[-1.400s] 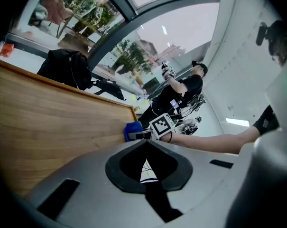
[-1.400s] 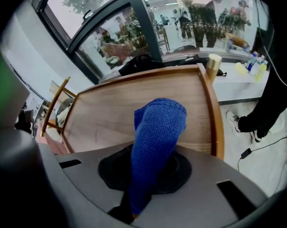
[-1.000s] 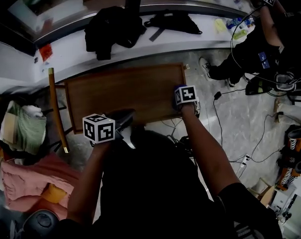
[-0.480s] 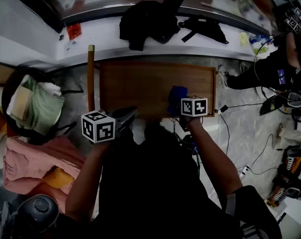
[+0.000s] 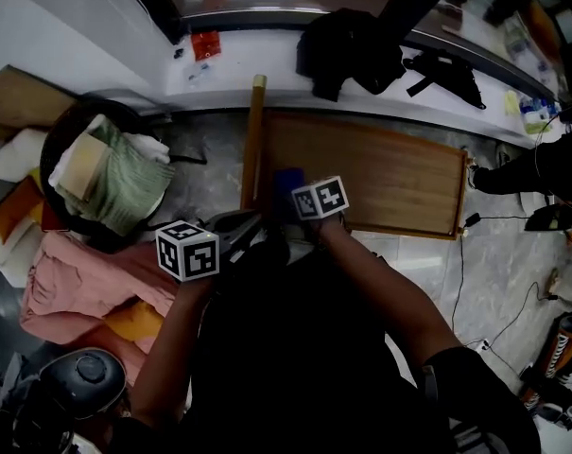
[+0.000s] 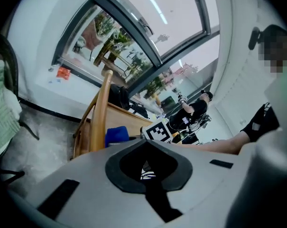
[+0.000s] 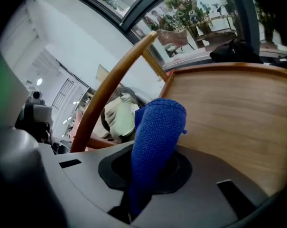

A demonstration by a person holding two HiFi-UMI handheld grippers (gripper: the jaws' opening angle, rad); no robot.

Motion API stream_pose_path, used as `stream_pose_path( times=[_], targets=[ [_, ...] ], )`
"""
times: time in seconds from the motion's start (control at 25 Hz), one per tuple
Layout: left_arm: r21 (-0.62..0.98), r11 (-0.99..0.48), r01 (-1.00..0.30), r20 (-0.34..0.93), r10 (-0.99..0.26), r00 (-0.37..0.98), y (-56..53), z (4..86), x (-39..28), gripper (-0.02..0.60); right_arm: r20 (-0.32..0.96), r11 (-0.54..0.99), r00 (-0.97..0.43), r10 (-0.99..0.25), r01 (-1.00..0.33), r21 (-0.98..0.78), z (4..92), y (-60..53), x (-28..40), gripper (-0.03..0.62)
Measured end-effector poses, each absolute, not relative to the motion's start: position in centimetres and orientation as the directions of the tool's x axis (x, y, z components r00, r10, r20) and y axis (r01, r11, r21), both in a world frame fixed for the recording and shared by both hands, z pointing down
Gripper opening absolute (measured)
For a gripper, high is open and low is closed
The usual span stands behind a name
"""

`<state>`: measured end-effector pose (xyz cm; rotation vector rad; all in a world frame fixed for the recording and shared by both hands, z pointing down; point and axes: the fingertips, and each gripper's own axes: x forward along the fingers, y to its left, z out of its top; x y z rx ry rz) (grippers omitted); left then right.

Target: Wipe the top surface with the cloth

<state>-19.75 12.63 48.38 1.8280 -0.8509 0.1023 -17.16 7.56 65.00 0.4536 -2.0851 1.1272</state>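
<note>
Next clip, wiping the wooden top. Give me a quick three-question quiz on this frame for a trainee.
1. True or false: the left gripper holds the blue cloth.
2. In the head view, the cloth sits at which part of the wooden top? A left end; B middle; C right end.
3. Fill in: the left gripper's jaws are ____.
Key: 1 false, the right gripper holds it; 2 A; 3 shut.

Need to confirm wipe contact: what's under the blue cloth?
The wooden table top, near one end. The blue cloth is clamped in the jaws of the right gripper; the spot beneath it is covered, so contact can't be confirmed.
</note>
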Motion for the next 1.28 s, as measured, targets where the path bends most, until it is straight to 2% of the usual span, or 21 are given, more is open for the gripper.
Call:
stream_pose_path(
  times=[0.4, 0.72, 1.04, 1.28],
  targets=[
    [0.784, -0.144, -0.604, 0.475, -0.487, 0.733, 15.0, 49.7, -21.8, 0.009, 0.769, 0.588, -0.636, 0.065, -0.598, -0.544, 68.9, 9.2, -20.9, 0.048],
    [0.784, -0.183, -0.593, 0.464, -0.461, 0.756, 13.5, 49.1, -17.9, 0.009, 0.783, 0.639, -0.617, 0.073, -0.575, -0.512, 69.3, 9.3, -19.3, 0.048],
    [0.798, -0.232, -0.556, 0.439, -0.408, 0.801, 10.9, 47.9, -9.8, 0.009, 0.803, 0.562, -0.595, 0.019, -0.658, -0.501, 69.4, 7.1, -7.6, 0.048],
    [0.812, -0.288, -0.508, 0.409, -0.340, 0.847, 9.3, 48.0, -1.3, 0.009, 0.840, 0.523, -0.536, -0.089, -0.742, -0.419, 68.9, 4.3, 3.7, 0.048]
  ],
)
